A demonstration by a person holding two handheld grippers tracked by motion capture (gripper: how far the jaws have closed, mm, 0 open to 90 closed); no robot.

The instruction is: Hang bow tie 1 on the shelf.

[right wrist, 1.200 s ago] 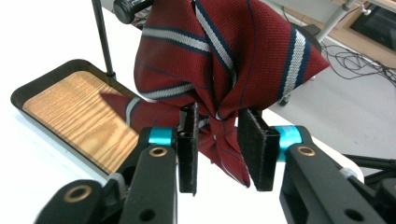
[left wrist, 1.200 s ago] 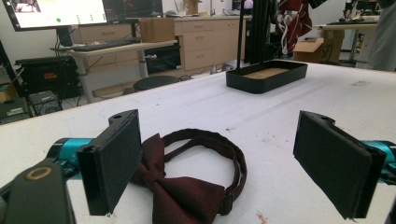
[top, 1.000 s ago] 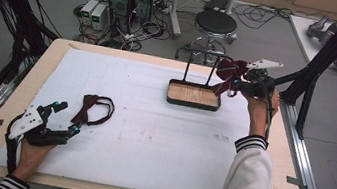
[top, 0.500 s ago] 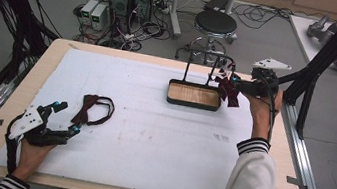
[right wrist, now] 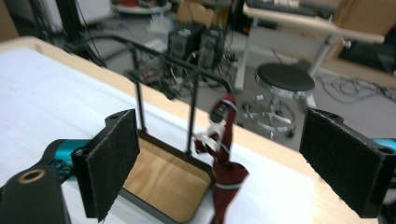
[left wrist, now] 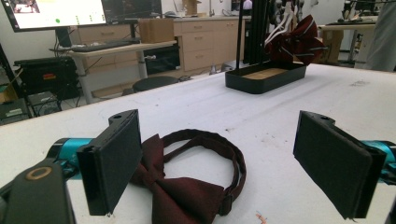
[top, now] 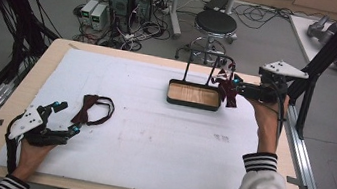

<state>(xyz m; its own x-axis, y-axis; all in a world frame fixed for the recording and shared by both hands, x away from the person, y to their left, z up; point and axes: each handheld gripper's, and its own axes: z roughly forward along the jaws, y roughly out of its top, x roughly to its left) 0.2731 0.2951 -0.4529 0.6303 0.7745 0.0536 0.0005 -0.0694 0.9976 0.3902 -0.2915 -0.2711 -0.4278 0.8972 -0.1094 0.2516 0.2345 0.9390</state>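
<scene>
A cluttered lab of computer towers, cables and a round black stool is framing the white-topped wooden bench (top: 150, 137) where I am working with a hand-held gripper in each hand. My right hand-held gripper (top: 236, 87) is standing with its jaws wide apart, having just been opening, and the dark red bow tie with white trim (right wrist: 223, 154) is hanging between them, untouched by either pad, draped on the black wire hanger rail (right wrist: 187, 65) above the black tray with a wooden floor (top: 194, 95). My left hand-held gripper (left wrist: 224, 154) is also gaping, its pads either side of the second dark red bow tie with its looped strap (left wrist: 187, 186) lying flat on the bench, well apart from the tray. I am judging the hung tie as barely caught on the rail's end; brushing it while backing off could be dragging it down. On the left, closing on the loose strap alone could be letting the bow dangle and snag.
</scene>
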